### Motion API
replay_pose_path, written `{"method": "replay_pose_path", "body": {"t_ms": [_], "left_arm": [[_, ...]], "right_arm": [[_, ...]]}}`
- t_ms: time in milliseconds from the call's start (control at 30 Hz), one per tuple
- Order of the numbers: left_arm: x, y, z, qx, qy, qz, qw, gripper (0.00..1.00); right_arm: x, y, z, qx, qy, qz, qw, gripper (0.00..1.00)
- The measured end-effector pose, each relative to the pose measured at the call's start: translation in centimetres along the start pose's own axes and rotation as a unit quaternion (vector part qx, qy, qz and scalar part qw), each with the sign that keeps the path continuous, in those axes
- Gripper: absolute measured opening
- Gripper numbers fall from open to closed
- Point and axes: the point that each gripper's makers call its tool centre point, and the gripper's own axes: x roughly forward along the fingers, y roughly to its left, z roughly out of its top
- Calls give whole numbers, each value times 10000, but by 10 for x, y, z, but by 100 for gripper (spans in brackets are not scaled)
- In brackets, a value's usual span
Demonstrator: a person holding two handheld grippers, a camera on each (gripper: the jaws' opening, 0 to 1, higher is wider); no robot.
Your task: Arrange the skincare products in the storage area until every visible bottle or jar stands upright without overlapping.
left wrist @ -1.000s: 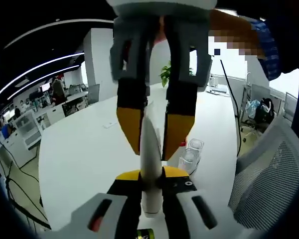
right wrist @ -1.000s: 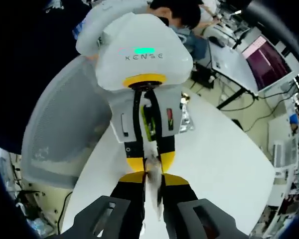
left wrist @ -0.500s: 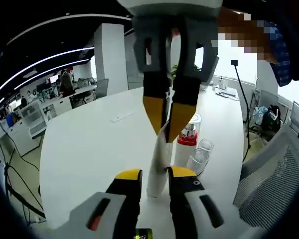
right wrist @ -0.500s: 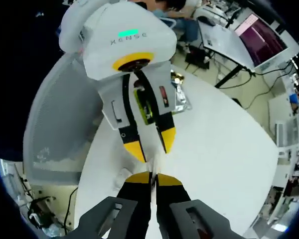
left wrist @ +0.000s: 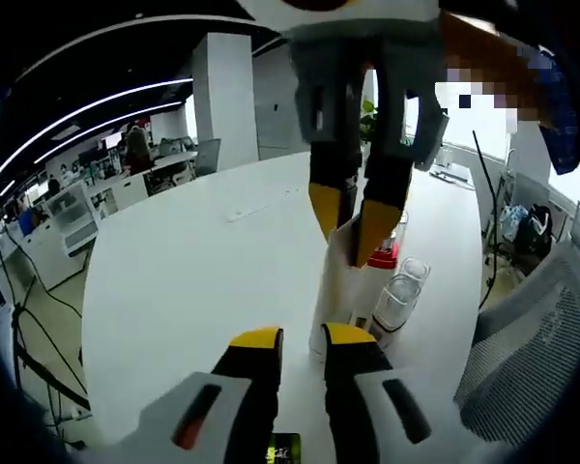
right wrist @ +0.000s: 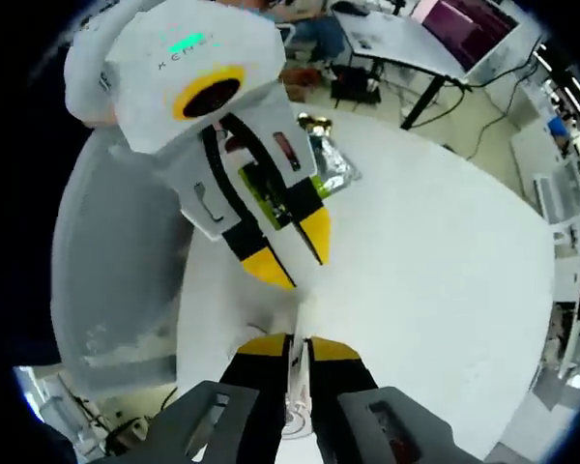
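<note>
White tube stood upright on the table, pinched at its top.

The white tube [left wrist: 340, 280] is steadied by the right gripper [left wrist: 360, 230] beside two clear jars [left wrist: 398, 298] and a red-capped bottle [left wrist: 388, 253]; the left gripper [left wrist: 292, 340], spread, is held clear on the white table [left wrist: 174, 261].

White tube [left wrist: 340, 290] top hidden behind right tool [left wrist: 353, 227], red-capped bottle [left wrist: 388, 253] mostly hidden

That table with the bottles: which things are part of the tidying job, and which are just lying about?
Part of the job:
- white tube, held at its top by the right tongs
- red-capped bottle
- clear jars
- left tongs, open beside the tube

Lying about:
- silver foil packet
- mesh chair
- potted plant
</note>
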Motion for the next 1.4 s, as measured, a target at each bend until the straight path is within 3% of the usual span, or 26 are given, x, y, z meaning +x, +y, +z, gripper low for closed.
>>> {"method": "replay_pose_path", "body": {"t_ms": [100, 200, 867, 1400], "left_arm": [[-1, 1, 1, -9, -18, 28, 10000, 18], [0, 3, 0, -31, 1, 42, 10000, 18], [1, 2, -5, -20, 138, 39, 9999, 17], [1, 0, -6, 26, 173, 25, 9998, 17]], "right_arm": [[12, -6, 0, -74, -85, -106, 9999, 7], [14, -6, 0, 245, -166, 115, 9995, 6], [13, 4, -18, 304, 428, 237, 9983, 4], [13, 2, -26, 483, 616, 192, 9967, 5]]}}
